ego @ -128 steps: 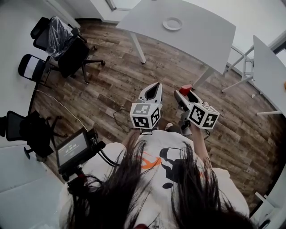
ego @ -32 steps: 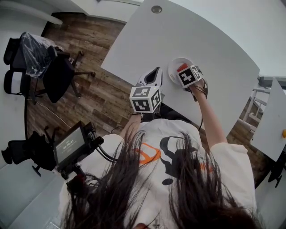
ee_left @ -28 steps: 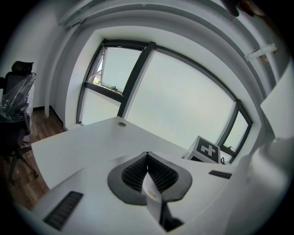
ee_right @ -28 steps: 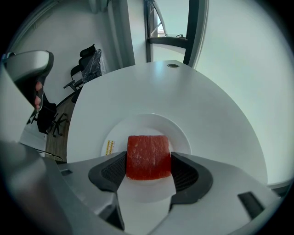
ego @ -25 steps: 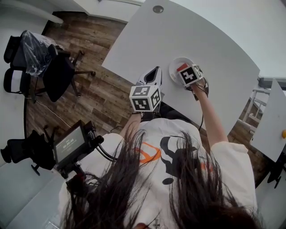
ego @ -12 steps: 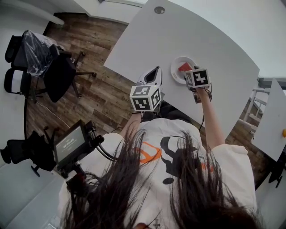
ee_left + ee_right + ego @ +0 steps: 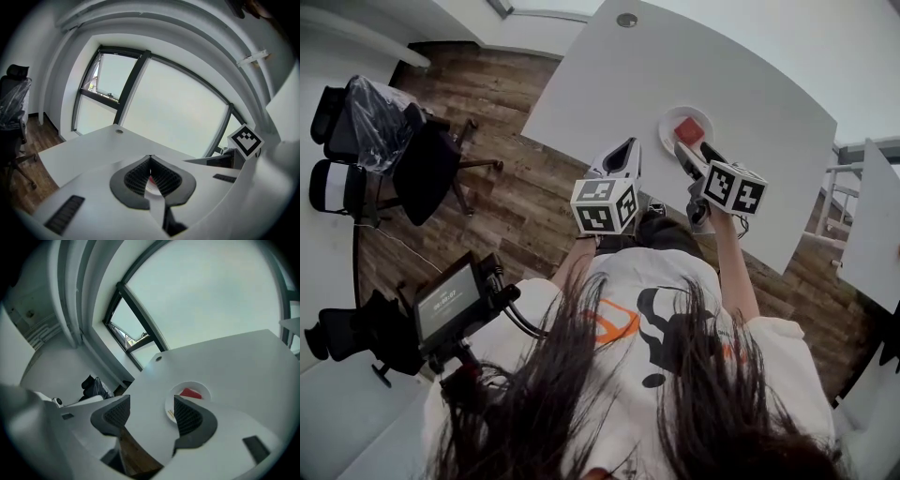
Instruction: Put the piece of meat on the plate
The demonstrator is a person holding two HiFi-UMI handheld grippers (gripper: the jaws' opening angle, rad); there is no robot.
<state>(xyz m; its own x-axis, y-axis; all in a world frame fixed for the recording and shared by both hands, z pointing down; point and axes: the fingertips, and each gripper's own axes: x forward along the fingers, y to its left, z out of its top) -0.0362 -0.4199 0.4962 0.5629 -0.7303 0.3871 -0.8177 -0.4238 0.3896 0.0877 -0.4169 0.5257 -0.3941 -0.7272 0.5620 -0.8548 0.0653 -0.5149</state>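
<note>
Already done: the red piece of meat [image 7: 688, 129] lies flat in the plate [image 7: 667, 125], well inside its rim; nothing grips it.
Meat, from the right gripper view: a red slab [image 7: 190, 393] on the far half of the plate [image 7: 199, 386], fully free.
Right tool [image 7: 696, 153]: jaws spread wide with nothing between them; it hangs just on the person's side of the plate, above the table [image 7: 609, 84], touching neither plate nor meat. In its own view the gap [image 7: 151, 408] frames bare table top and a bit of floor.
Left tool [image 7: 622, 157]: jaws pressed together on nothing [image 7: 150, 161]; it is held near the plate, off the table edge on the person's side, pointing toward the plate.
Left to do: as I judge it, nothing of the placing itself; only drawing the right tool away from the plate.
Round cable hole [image 7: 626, 19]: in the table top, well beyond the plate.
Office chairs [image 7: 422, 150]: on the wooden floor [image 7: 516, 206], well apart from the plate; one is wrapped in clear plastic.
Screen [image 7: 450, 305]: at the person's body, far from the plate.
Second table [image 7: 872, 234]: well apart from the plate, beyond the first table's edge.
In the way: nothing near the plate; the table around it is bare.
</note>
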